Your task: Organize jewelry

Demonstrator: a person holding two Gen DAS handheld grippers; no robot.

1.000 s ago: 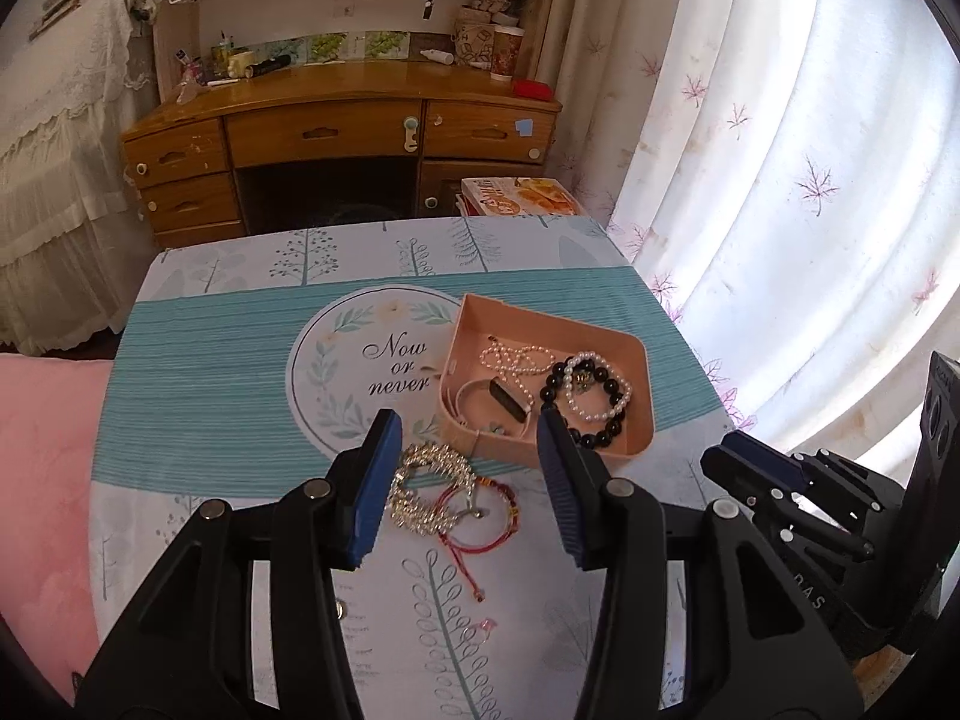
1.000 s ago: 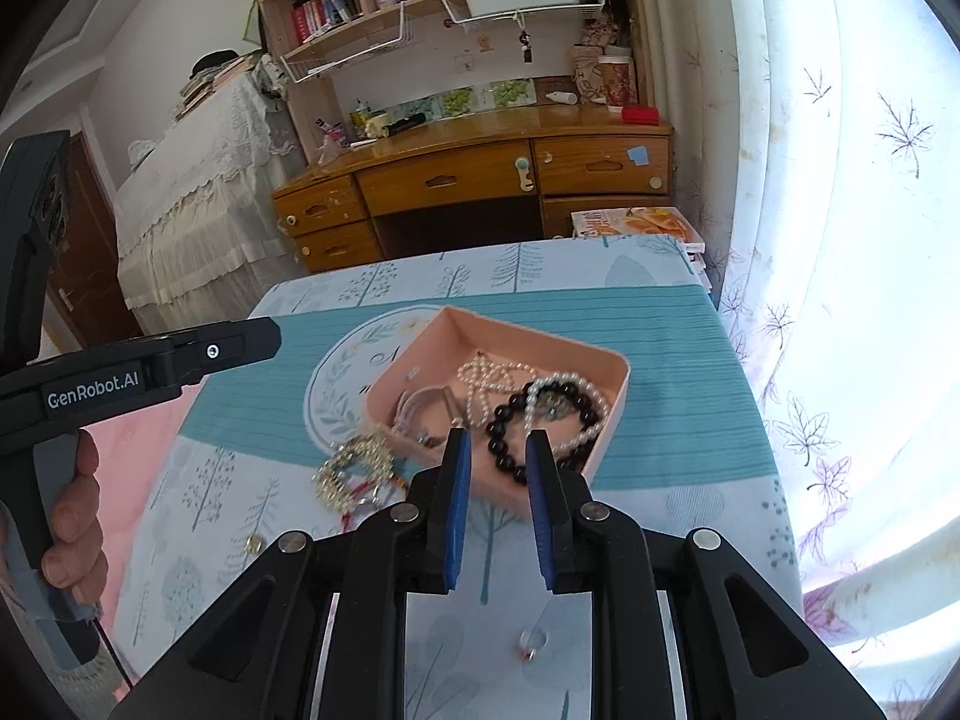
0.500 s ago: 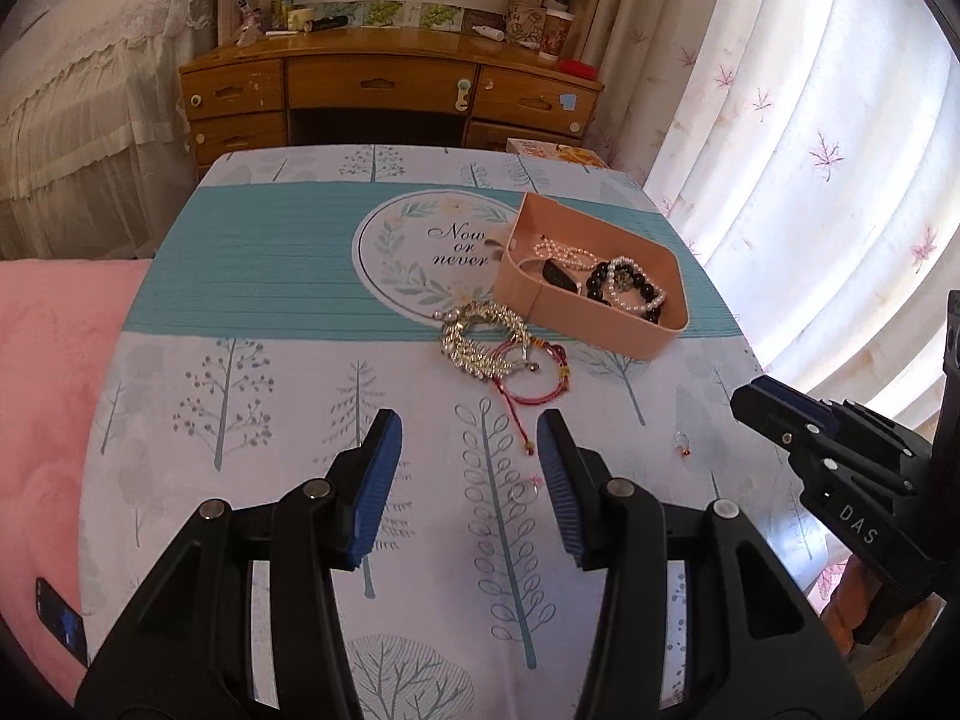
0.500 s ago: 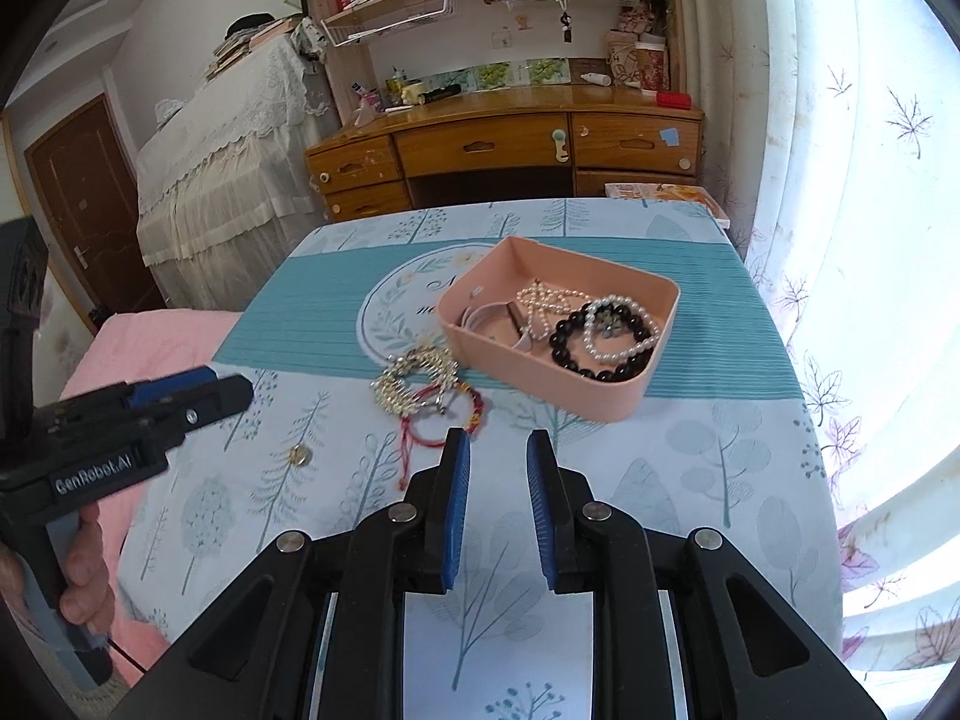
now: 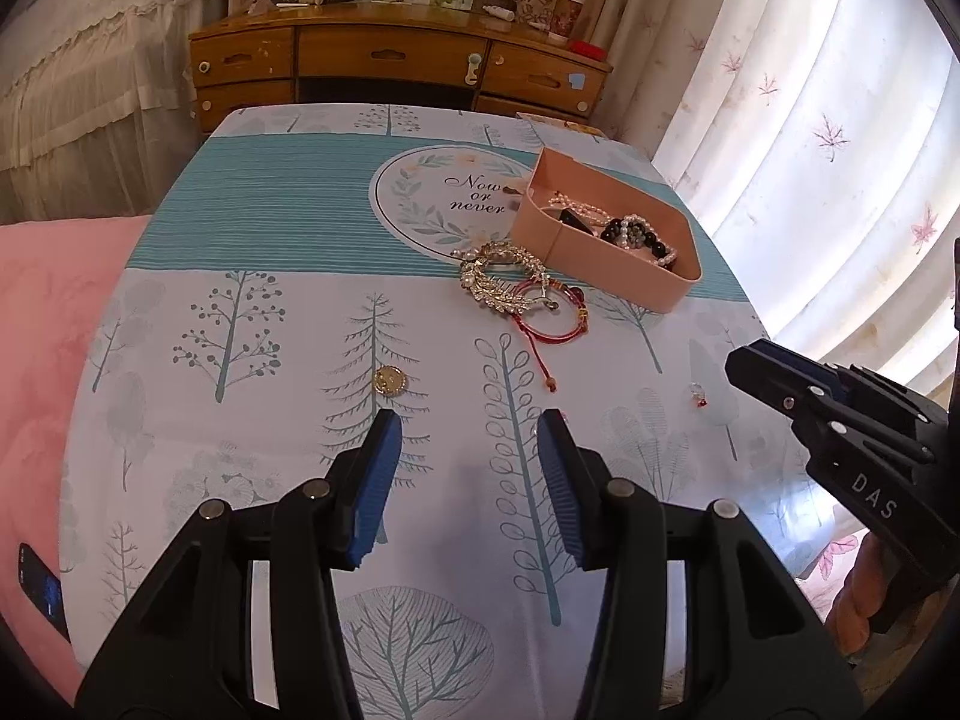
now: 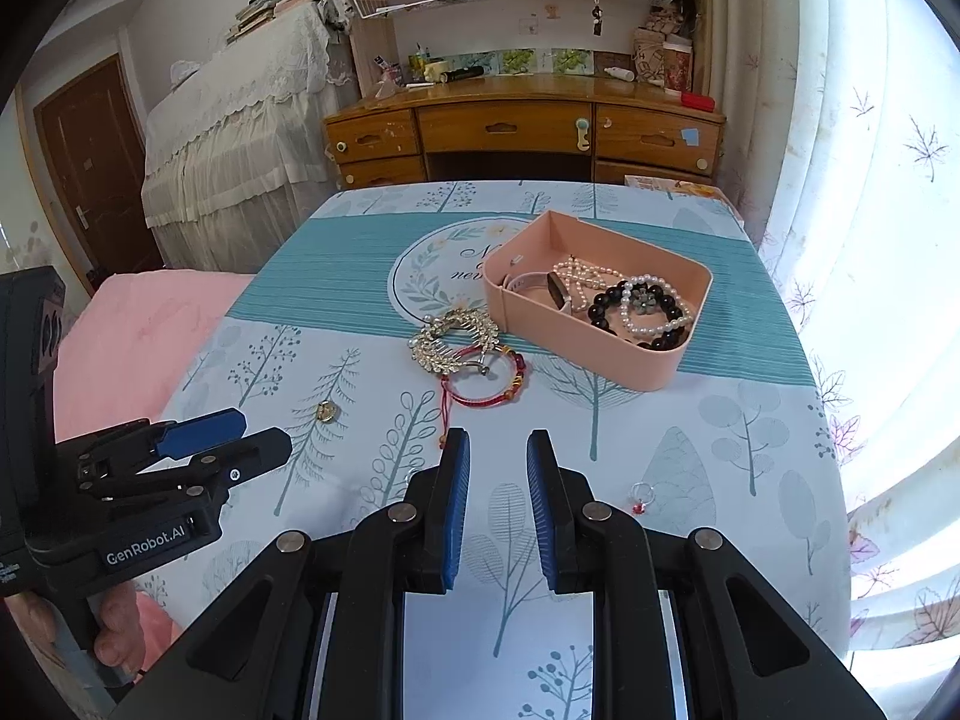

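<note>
Both grippers are seen hovering above the near end of the surface (image 6: 744, 420), and nothing is carried by either. The left gripper (image 5: 468, 438) is held about half open, its blue pads well apart with only tablecloth between them. The right gripper (image 6: 498, 456) is set narrow, a slim gap left between the pads, also with nothing in it.

The pink tray (image 6: 654, 369) is parked toward the far right of the cloth, and it is already loaded: a pearl strand (image 6: 579, 276), a black bead bracelet (image 6: 606, 315) and a watch (image 6: 555, 291) are lying inside, presumably dropped there as the sorted pile. Just beside the tray's near-left corner, the gold crystal bracelet (image 5: 501, 279) is tangled against the red cord bracelet (image 5: 555, 315), both on the cloth and outside the tray.

Nearer in, a small gold coin-like piece (image 5: 390, 382) is found just beyond the left pads, and a tiny ring with a red stone (image 6: 641, 495) is lying near the right gripper. The half-open left setting looks suited to the coin-like piece; the narrow right one would fit the ring. Four loose pieces are judged left to go.
</note>
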